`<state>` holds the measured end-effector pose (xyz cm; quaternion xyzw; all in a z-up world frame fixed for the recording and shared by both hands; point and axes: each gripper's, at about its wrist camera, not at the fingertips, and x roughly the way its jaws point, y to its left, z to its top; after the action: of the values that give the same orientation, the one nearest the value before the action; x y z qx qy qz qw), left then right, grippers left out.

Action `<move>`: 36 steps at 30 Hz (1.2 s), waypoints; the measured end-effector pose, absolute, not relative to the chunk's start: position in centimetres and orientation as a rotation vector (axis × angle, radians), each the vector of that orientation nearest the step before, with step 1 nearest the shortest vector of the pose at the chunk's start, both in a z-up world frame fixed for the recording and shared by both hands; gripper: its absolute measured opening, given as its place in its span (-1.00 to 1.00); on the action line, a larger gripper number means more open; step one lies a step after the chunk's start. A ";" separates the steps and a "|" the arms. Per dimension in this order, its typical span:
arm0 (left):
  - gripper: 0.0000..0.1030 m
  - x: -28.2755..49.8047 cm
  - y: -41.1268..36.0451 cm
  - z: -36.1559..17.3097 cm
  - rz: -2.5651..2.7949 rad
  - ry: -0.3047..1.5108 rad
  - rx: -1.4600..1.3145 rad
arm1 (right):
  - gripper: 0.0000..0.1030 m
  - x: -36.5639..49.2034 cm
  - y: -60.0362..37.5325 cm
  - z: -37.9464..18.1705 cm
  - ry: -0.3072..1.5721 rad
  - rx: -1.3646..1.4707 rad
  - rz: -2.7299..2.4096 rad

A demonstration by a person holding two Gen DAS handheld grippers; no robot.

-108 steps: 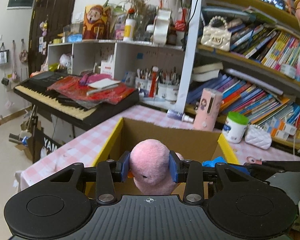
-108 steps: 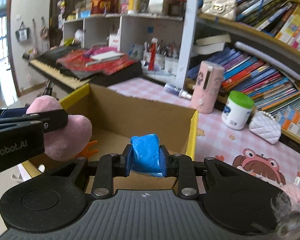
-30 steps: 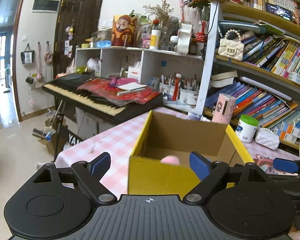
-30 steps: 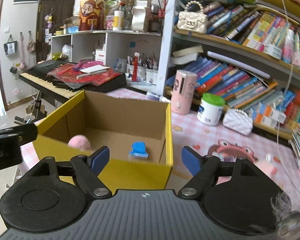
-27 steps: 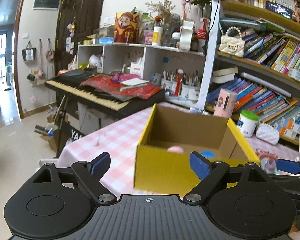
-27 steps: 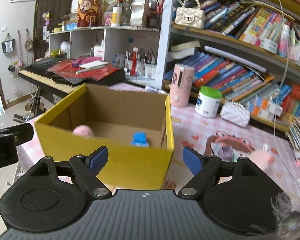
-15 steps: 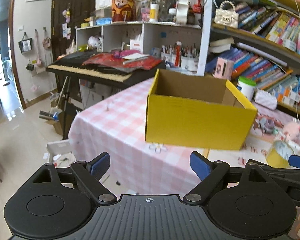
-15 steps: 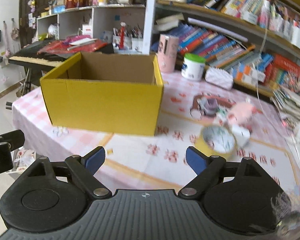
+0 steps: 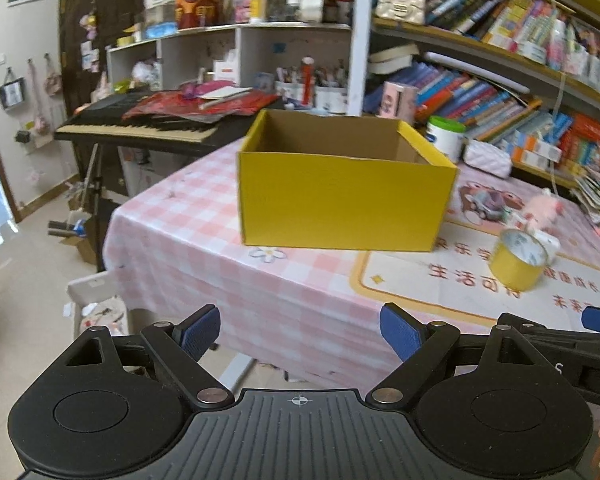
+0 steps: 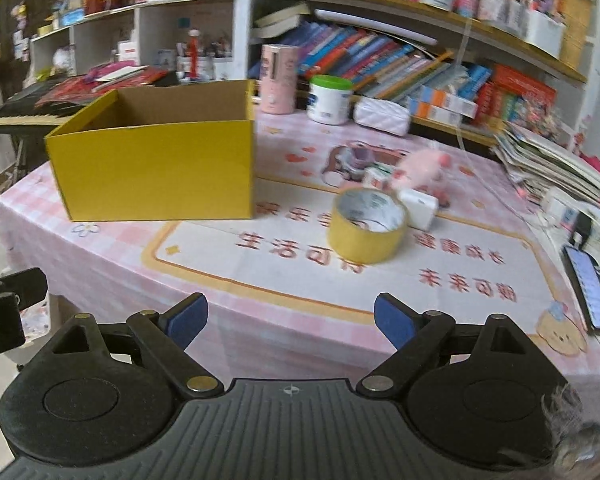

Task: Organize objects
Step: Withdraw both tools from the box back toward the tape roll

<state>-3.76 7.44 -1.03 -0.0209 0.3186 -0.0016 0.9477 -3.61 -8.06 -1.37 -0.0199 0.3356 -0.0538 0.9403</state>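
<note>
Both tongs, left and right, now back from the open-topped yellow cardboard box, jaws apart, empty.

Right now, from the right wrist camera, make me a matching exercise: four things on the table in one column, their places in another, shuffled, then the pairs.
Things:
1. yellow cardboard box
2. roll of yellow tape
3. smartphone
4. green-lidded white tub

Places:
A. right edge of the table, screen lit
B. left side of the table, open top
C. back of the table, beside the pink canister
D. middle of the printed mat, in front of the pink plush toy

Pairs: 1-B, 2-D, 3-A, 4-C
</note>
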 end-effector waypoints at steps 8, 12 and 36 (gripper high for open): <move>0.73 -3.1 4.4 -1.1 -0.104 0.656 -0.015 | 0.75 -4.8 -11.3 -1.4 0.698 -0.008 -0.214; 0.73 -2.8 2.7 -1.2 -0.157 0.652 0.004 | 0.75 -5.3 -13.2 -1.4 0.699 0.013 -0.270; 0.73 2.8 -3.8 -0.5 -0.181 0.645 -0.005 | 0.75 0.5 -20.3 -0.4 0.699 0.003 -0.296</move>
<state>2.81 -3.75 -0.53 -0.0027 0.3164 -0.0888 0.9445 0.48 -20.26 -0.40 0.0013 0.3411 -0.1444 0.9289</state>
